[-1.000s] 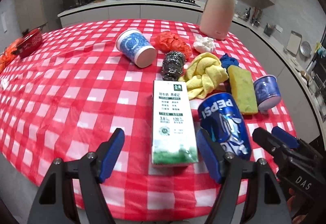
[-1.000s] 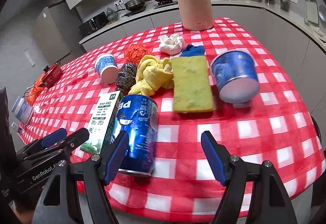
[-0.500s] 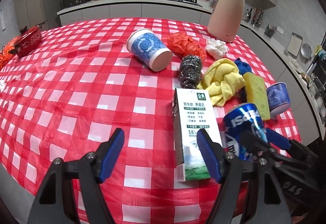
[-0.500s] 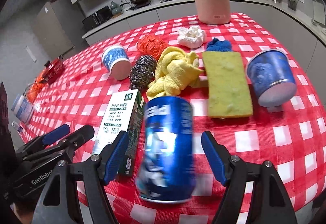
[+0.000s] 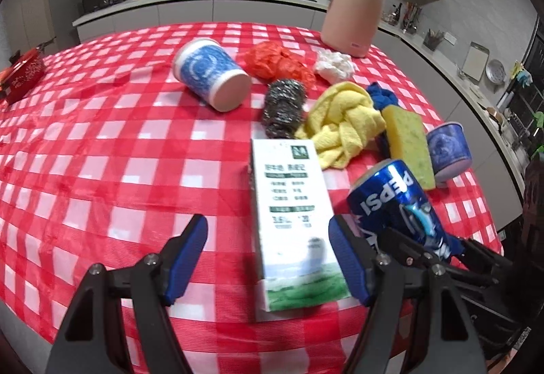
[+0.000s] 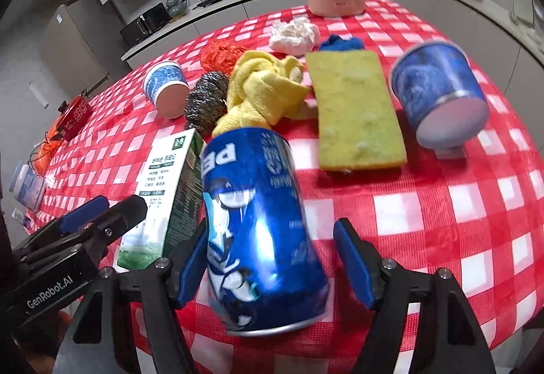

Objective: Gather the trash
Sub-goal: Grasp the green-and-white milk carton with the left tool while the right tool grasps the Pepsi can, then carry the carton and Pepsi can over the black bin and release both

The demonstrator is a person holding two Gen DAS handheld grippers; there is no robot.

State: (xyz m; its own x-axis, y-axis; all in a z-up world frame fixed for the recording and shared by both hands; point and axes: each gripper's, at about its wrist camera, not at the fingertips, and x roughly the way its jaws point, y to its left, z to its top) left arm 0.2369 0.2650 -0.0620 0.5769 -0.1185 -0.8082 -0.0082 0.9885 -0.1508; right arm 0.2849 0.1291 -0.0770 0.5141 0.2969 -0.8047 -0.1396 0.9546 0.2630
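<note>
A blue Pepsi can (image 6: 260, 231) lies between my right gripper's (image 6: 272, 263) open fingers near the table's front edge; its left side touches the left pad and a gap remains at the right pad. The can also shows in the left wrist view (image 5: 396, 204). A white and green milk carton (image 5: 294, 227) lies flat just left of it, between my left gripper's (image 5: 267, 253) open fingers. Farther back lie a blue paper cup (image 5: 210, 78) on its side, an orange plastic wad (image 5: 275, 63) and a white tissue wad (image 5: 335, 66).
On the red checked tablecloth (image 5: 102, 170) there are also a steel scourer (image 5: 284, 105), a yellow cloth (image 5: 343, 125), a yellow sponge (image 6: 355, 108), a blue cloth (image 6: 340, 44), another blue cup (image 6: 438, 95) and a pink jug (image 5: 355, 3). A red pot (image 5: 20, 74) sits far left.
My right gripper has moved forward and left until the Pepsi can lies between its fingers. My left gripper swung left, then back, and the carton lies between its fingers again.
</note>
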